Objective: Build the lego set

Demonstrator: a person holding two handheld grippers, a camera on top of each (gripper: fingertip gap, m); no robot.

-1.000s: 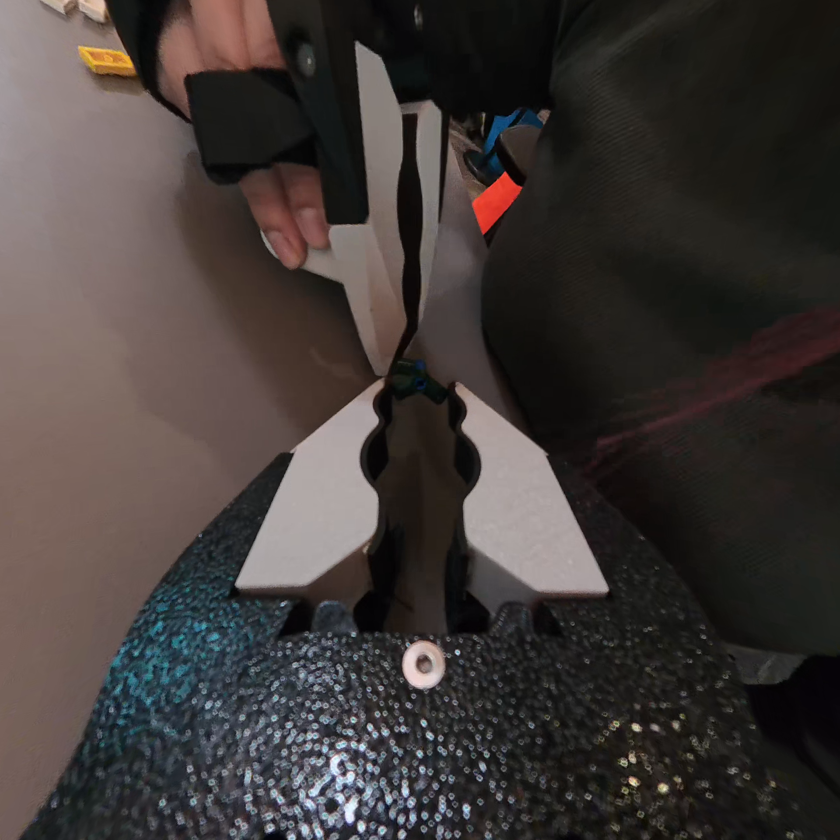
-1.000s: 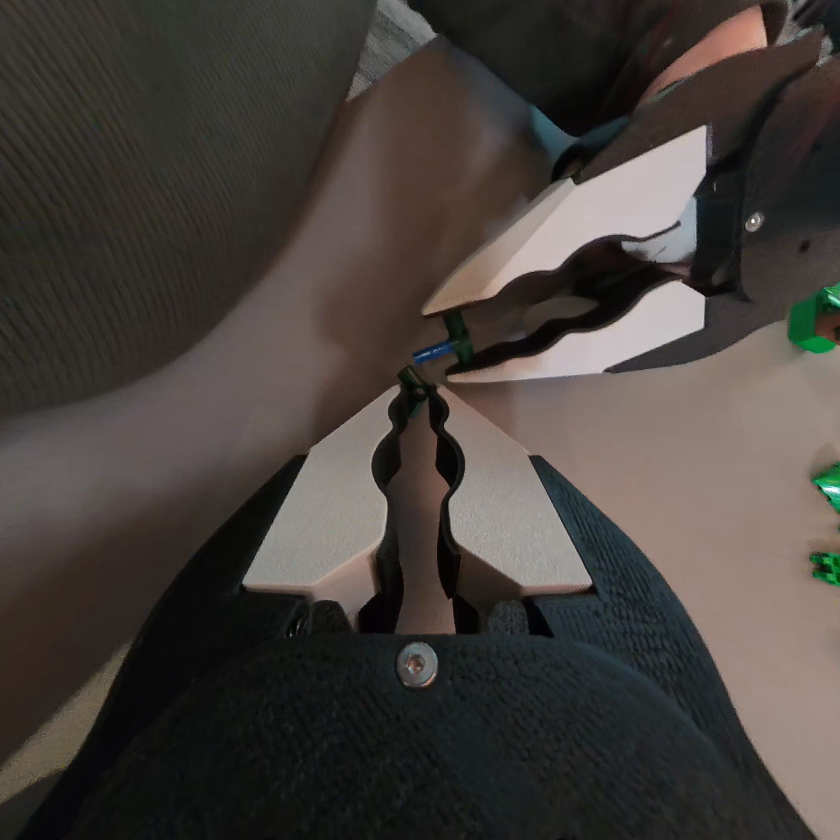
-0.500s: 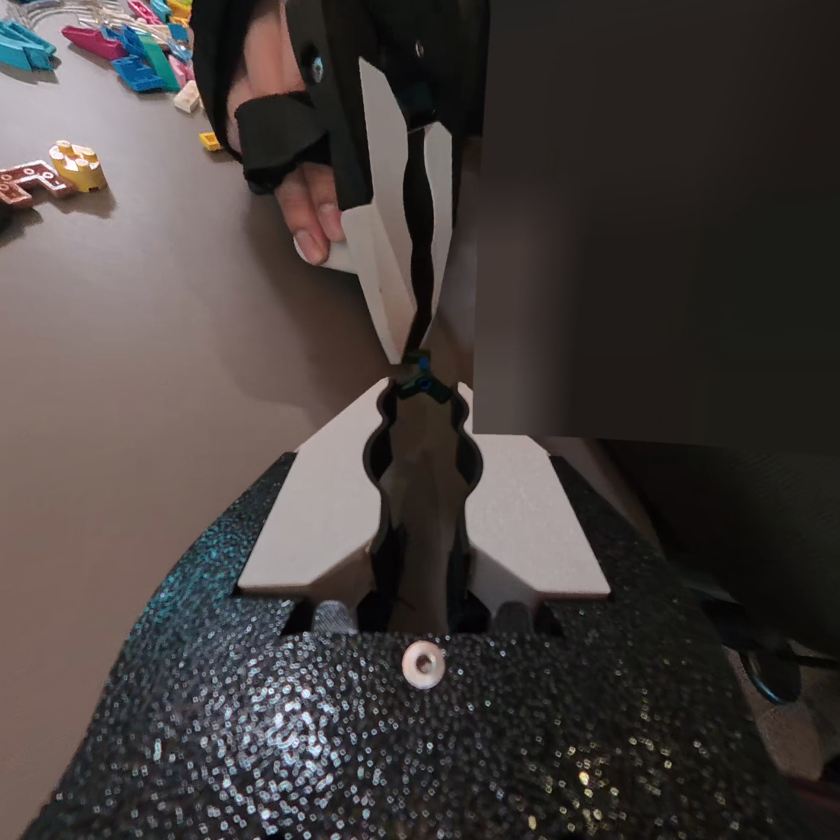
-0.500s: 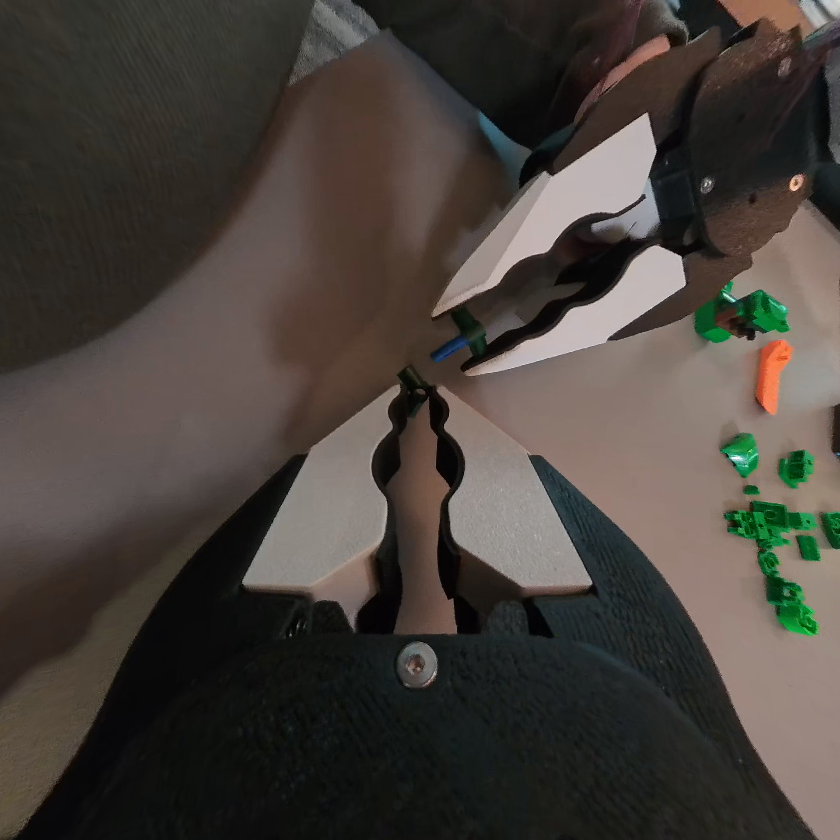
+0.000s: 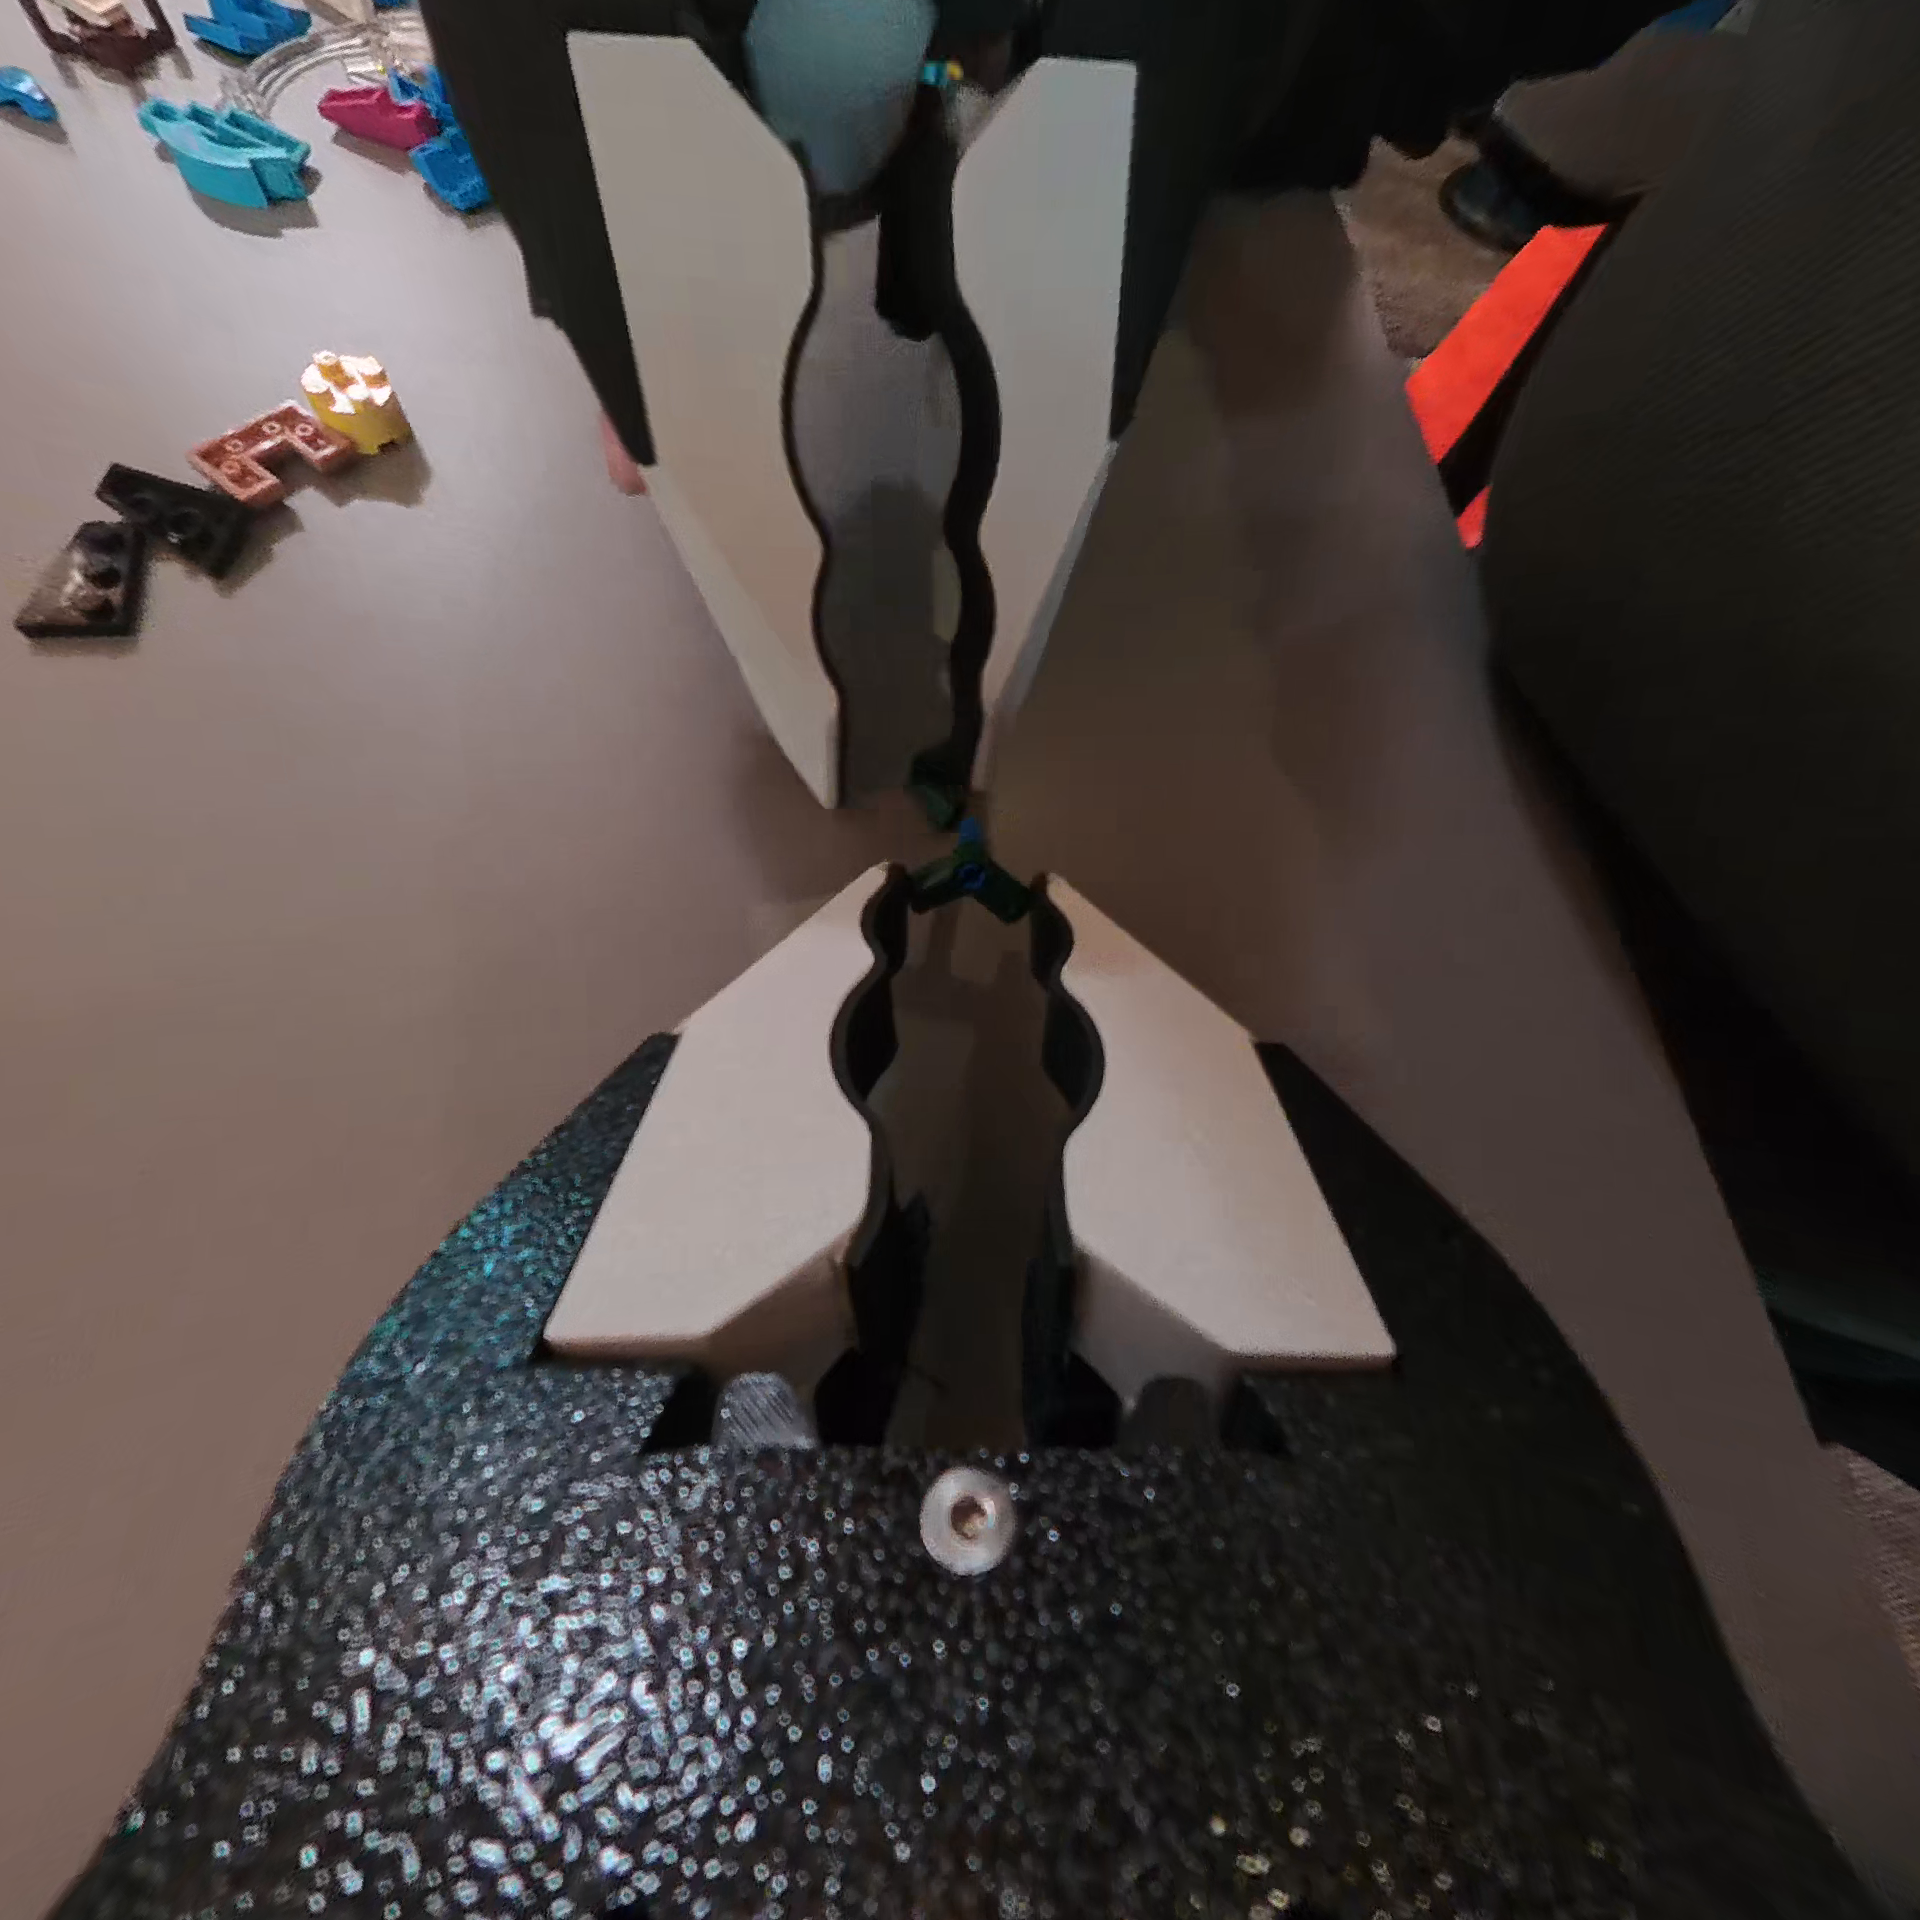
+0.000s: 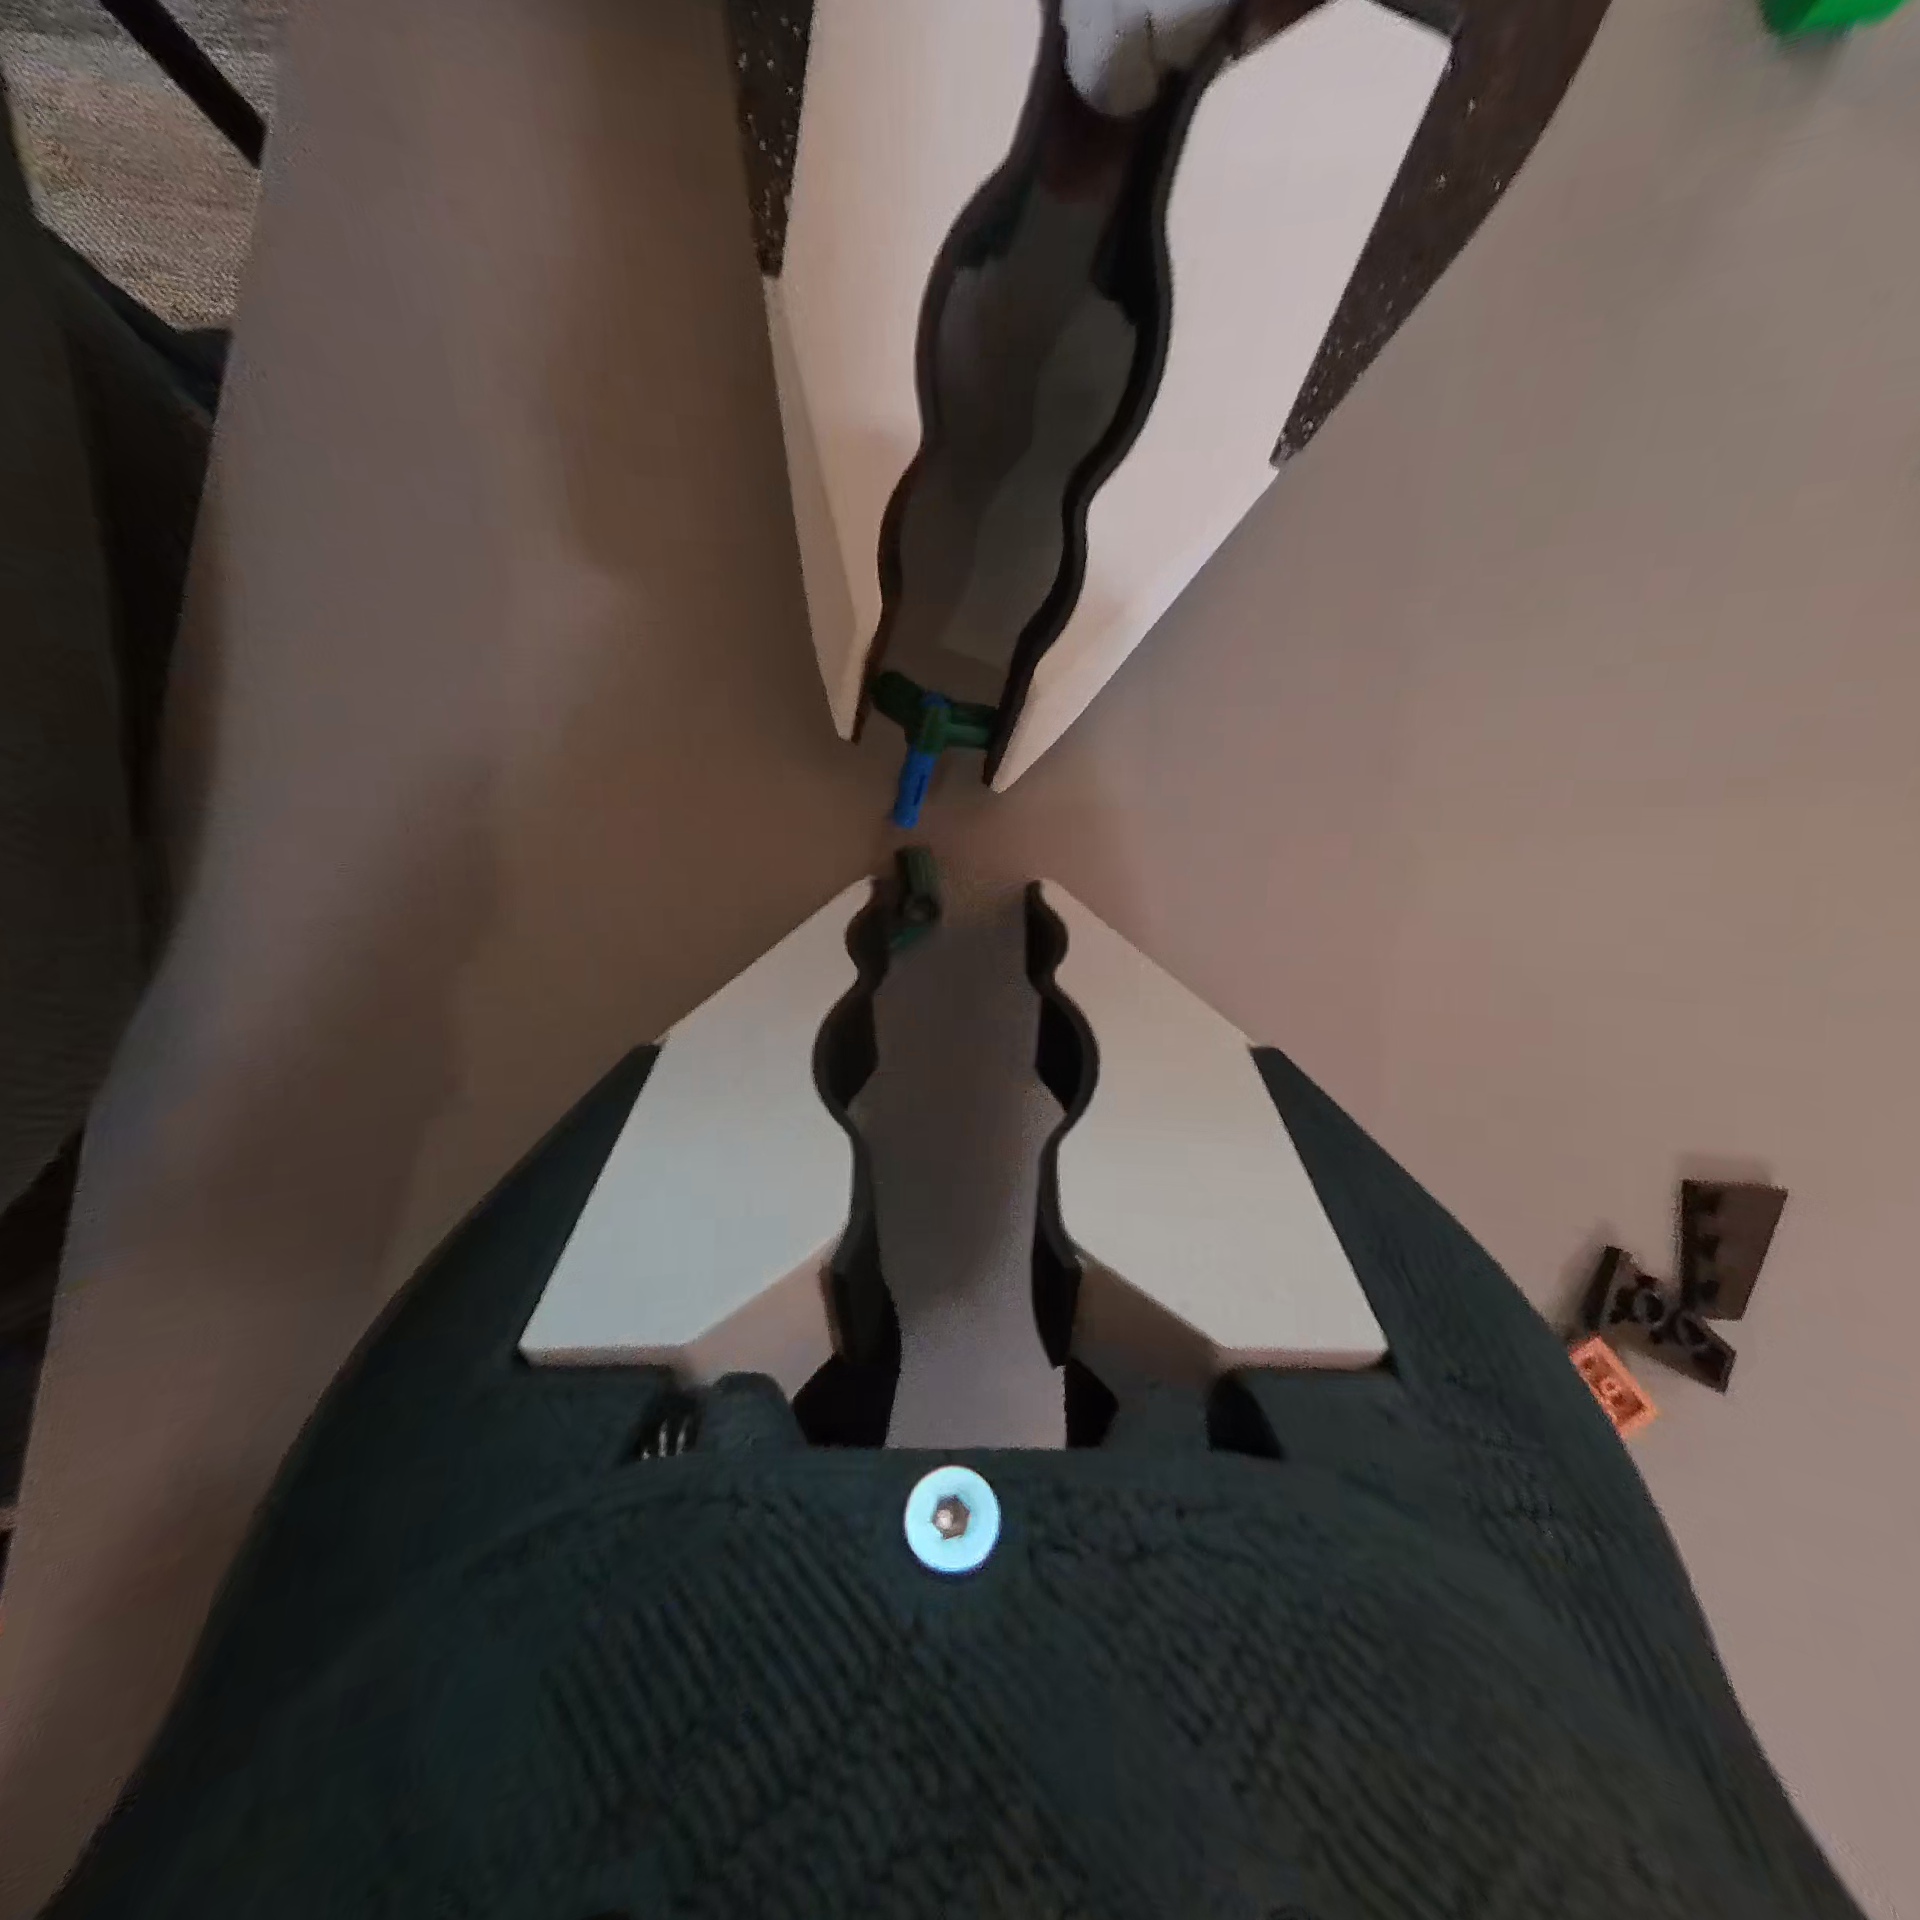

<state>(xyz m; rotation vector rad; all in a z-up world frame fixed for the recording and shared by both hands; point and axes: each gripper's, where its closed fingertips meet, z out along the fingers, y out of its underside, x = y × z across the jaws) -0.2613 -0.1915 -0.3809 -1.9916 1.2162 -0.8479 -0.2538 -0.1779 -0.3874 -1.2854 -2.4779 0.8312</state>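
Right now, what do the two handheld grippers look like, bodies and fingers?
The left gripper has a black housing flecked with glitter and a silver screw in the middle. The right gripper has a matte, textured dark housing with a pale washer around its screw. Both carry two broad, pale wedge-shaped fingers with wavy black inner pads.

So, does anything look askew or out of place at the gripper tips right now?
Yes. The small dark green piece at the right gripper sits tilted against one finger only, and the jaws stand wider than it, so it looks unclamped and might drop. The left gripper's green connector with blue pin spans its jaws properly.
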